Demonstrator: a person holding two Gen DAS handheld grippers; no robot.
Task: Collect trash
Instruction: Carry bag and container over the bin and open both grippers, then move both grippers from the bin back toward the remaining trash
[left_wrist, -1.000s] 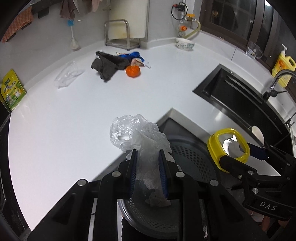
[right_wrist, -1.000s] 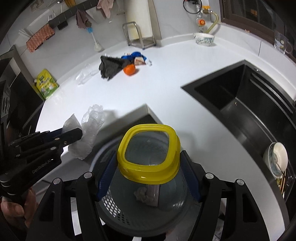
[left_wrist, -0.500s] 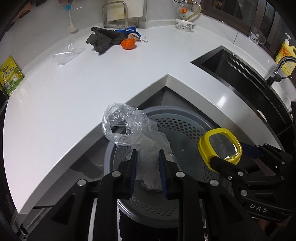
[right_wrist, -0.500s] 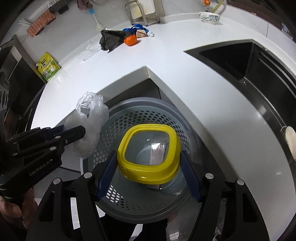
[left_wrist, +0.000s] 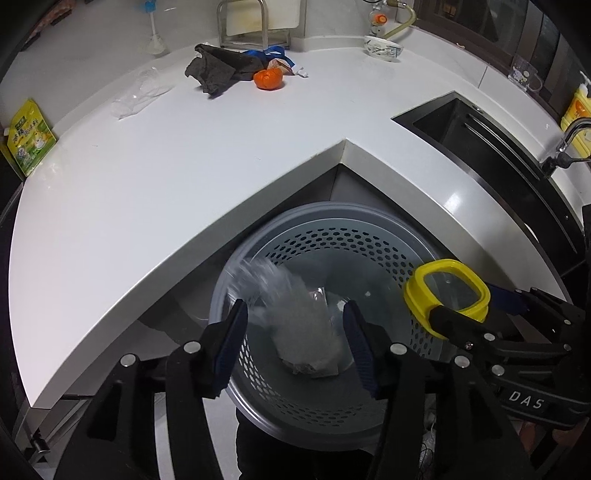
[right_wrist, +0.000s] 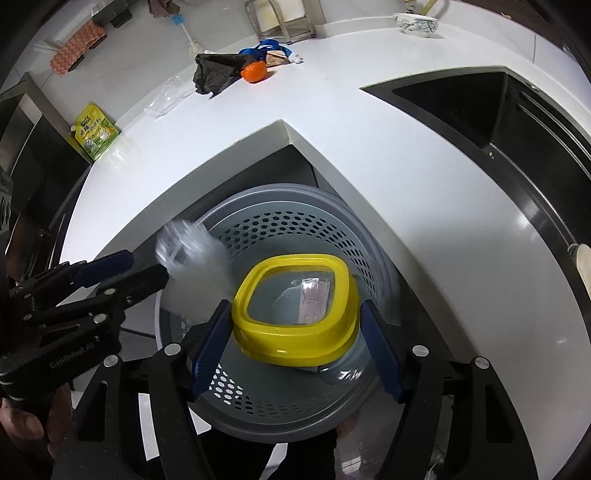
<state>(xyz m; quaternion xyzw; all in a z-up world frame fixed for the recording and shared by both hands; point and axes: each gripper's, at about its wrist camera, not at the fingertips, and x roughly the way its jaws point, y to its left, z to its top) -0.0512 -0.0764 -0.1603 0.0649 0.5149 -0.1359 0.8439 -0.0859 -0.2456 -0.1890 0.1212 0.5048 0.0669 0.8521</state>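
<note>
Left gripper (left_wrist: 293, 345), jaws just opening, releases a blurred plastic bag (left_wrist: 295, 314) over the perforated bin (left_wrist: 332, 236); right gripper (right_wrist: 293, 332) clamps a yellow-rimmed container (right_wrist: 295, 332); far counter holds a tangerine (left_wrist: 268, 78).

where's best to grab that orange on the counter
Take the orange across its round middle, coming from above and from the open counter side in front. The dark cloth crowds its left and wrappers sit just behind it.

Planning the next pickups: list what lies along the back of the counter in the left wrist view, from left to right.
Green packet → clear plastic wrapper → dark rag → orange → patterned bowl → glass mug → yellow soap bottle.
</note>
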